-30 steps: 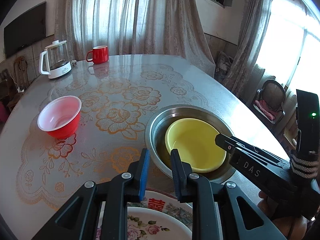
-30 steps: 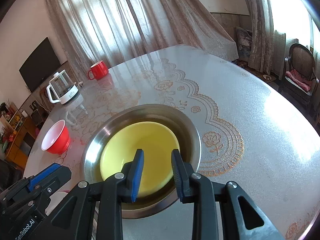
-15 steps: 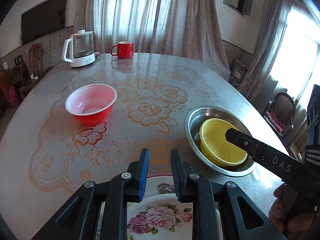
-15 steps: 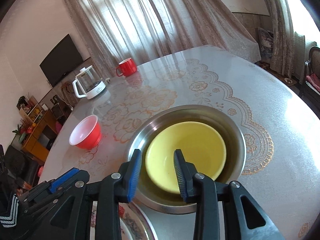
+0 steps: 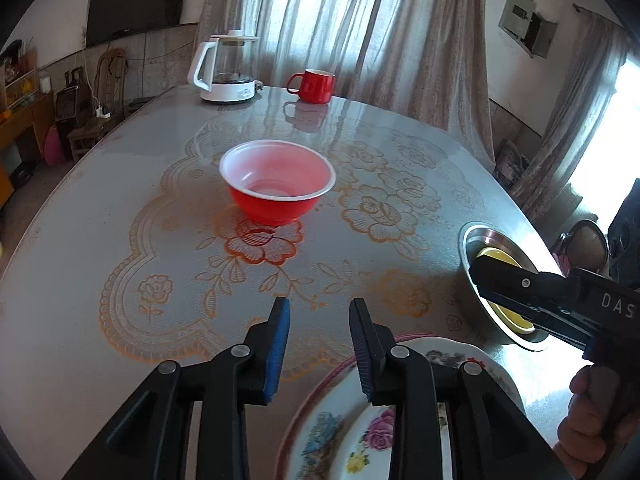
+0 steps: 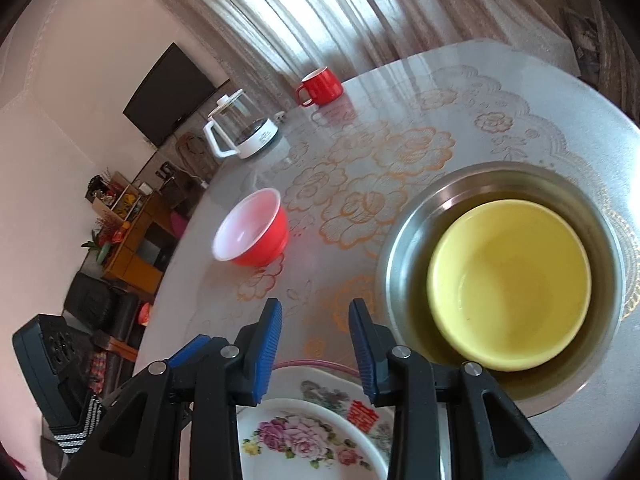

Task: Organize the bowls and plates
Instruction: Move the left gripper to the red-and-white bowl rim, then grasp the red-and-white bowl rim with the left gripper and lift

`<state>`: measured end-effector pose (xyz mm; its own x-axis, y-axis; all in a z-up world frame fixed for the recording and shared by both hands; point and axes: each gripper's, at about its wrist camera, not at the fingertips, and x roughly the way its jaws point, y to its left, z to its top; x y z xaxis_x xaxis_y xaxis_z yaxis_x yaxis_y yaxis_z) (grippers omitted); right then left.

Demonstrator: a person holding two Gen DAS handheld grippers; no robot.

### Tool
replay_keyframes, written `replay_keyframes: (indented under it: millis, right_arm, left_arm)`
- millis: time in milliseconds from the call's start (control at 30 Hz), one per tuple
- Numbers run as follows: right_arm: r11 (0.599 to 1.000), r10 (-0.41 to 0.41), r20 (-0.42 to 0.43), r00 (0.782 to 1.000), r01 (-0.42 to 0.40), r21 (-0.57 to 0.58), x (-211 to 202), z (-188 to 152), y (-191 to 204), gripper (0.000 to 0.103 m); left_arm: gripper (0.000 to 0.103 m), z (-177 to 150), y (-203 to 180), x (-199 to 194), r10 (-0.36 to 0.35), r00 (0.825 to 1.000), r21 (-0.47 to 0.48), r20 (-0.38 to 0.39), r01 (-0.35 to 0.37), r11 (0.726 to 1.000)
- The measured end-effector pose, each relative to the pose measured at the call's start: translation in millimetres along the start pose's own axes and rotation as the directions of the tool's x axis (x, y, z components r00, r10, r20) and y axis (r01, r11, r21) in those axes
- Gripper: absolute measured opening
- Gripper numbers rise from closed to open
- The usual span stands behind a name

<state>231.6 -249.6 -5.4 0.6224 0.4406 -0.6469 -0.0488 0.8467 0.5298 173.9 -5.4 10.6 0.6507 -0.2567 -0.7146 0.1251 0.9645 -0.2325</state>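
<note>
Bowls: 3 counted, all upright w/ mouths up; round, so no long axis to be told.
Red bowl: red plastic bowl w/ white inside (image 5: 277,187) is seen alone on the floral-print round table (image 5: 120,208), ahead of both grippers, well apart from the rest.
Yellow bowl: yellow plastic bowl (image 6: 509,284) is nested in the steel bowl (image 6: 408,240); both are set at the table's right side.
Plates: 2 counted, a smaller white floral plate (image 6: 304,436) stacked flat on a larger pink-rimmed floral plate (image 6: 340,394), at the near edge, partly hidden under the grippers.
L gripper: left gripper (image 5: 319,346) is held over the plates' far rim, aimed toward the red bowl; jaws have just been opening, stand apart, nothing between them.
R gripper: right gripper (image 6: 316,350) is held over the plates, just left of the steel bowl; jaws have been opening slightly, apart, nothing gripped.
Extras: 1 red mug (image 5: 315,85) and 1 glass kettle w/ white handle (image 5: 227,68), at the far side.
</note>
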Motion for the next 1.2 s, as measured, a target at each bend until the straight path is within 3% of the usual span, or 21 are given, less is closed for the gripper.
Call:
replay_keyframes:
  millis: [100, 233, 333, 433, 567, 700, 833, 1000, 1200]
  right_arm:
    - [0.998, 0.062, -0.050, 0.997, -0.061, 0.030, 14.4, 2.8, 5.7, 0.034]
    - [0.997, 0.077, -0.088, 0.993, -0.076, 0.018, 35.9, 5.7, 20.4, 0.034]
    - [0.997, 0.074, -0.110, 0.991, -0.077, -0.018, 51.2, 6.9, 34.2, 0.034]
    - [0.997, 0.066, -0.120, 0.991, -0.071, -0.032, 64.8, 12.4, 42.4, 0.029]
    - [0.998, 0.048, -0.126, 0.991, -0.052, -0.030, 81.3, 24.0, 47.9, 0.024]
    - [0.999, 0.032, -0.116, 0.993, -0.035, -0.022, 91.4, 34.7, 49.7, 0.023]
    - [1.000, 0.025, -0.103, 0.994, -0.026, -0.005, 102.8, 47.3, 49.6, 0.022]
    - [1.000, 0.011, -0.083, 0.997, -0.010, 0.016, 112.9, 60.0, 47.5, 0.020]
    - [0.999, -0.012, -0.076, 0.997, 0.015, 0.029, 129.3, 72.8, 45.7, 0.019]
  left_arm:
    - [0.032, 2.3, 25.7, 1.0, 0.028, 1.000, -0.043, -0.002, -0.028, 0.999]
    - [0.032, 5.7, 57.8, 6.4, 0.061, 0.998, -0.099, -0.018, -0.062, 0.993]
    - [0.032, 7.7, 77.6, 10.6, 0.044, 0.999, -0.138, -0.024, -0.047, 0.989]
    - [0.047, 10.9, 90.0, 14.6, 0.053, 0.998, -0.153, -0.015, -0.055, 0.987]
    - [0.048, 17.1, 104.7, 24.2, 0.089, 0.996, -0.173, -0.027, -0.092, 0.981]
    - [0.048, 25.4, 116.4, 33.3, 0.073, 0.997, -0.222, -0.034, -0.079, 0.972]
    - [0.050, 38.7, 118.0, 43.4, -0.015, 0.998, -0.255, -0.058, 0.000, 0.967]
    - [0.050, 64.8, 111.1, 50.6, -0.014, 0.999, -0.240, -0.051, 0.002, 0.971]
    - [0.048, 93.7, 111.4, 72.0, -0.088, 0.994, -0.297, -0.059, 0.067, 0.952]
